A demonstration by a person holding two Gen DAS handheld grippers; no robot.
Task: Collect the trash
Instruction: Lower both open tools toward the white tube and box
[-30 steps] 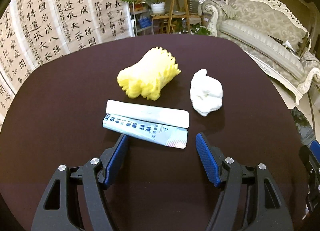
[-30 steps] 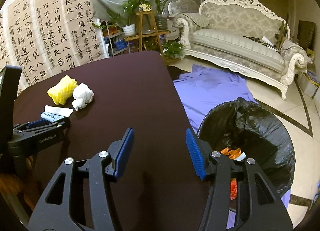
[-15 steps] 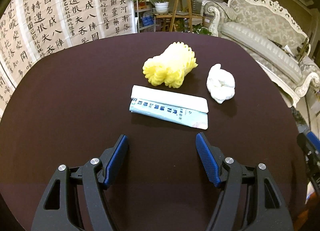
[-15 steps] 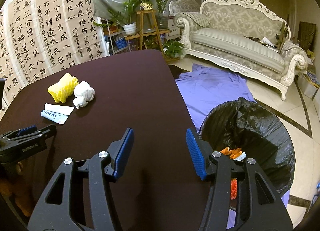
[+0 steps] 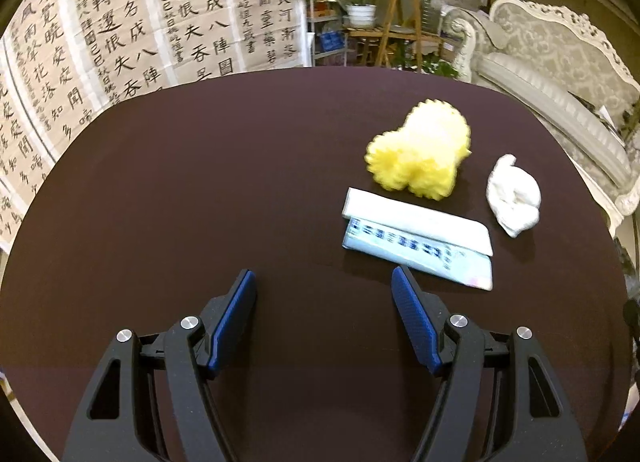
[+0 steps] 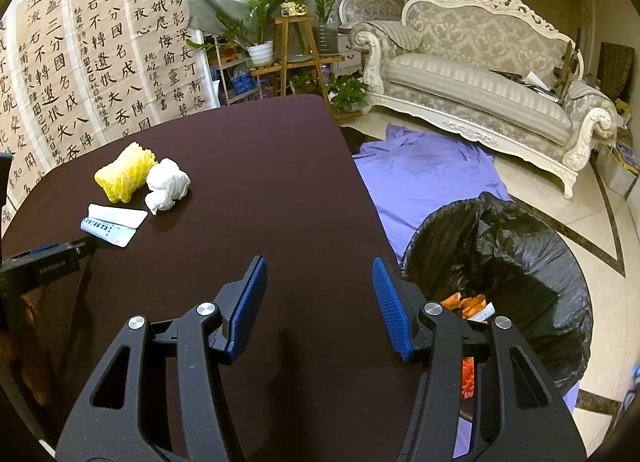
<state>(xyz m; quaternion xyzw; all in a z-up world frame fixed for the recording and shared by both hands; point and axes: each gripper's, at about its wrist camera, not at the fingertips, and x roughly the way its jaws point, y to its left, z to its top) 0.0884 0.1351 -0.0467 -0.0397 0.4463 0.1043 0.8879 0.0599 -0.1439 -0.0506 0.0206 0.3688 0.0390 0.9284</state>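
Four pieces of trash lie clustered on a dark brown round table (image 5: 180, 222), all placed here relative to the yellow foam fruit net (image 5: 420, 158). A crumpled white paper tissue (image 5: 514, 198) sits just beside it on the side toward the sofa; a flat white paper strip (image 5: 416, 220) and a pale blue printed sachet (image 5: 416, 254) lie overlapping just in front. The left gripper (image 5: 324, 294) hovers near the sachet, jaws wide and empty. The right gripper (image 6: 318, 282) waits well apart, jaws partly open and empty, beside a black-lined trash bin (image 6: 520, 262). Everything looks feather-light: the net springy and best pinched across its middle, the tissue soft, the flat pieces thin and likely slippery, needing an edge grip.
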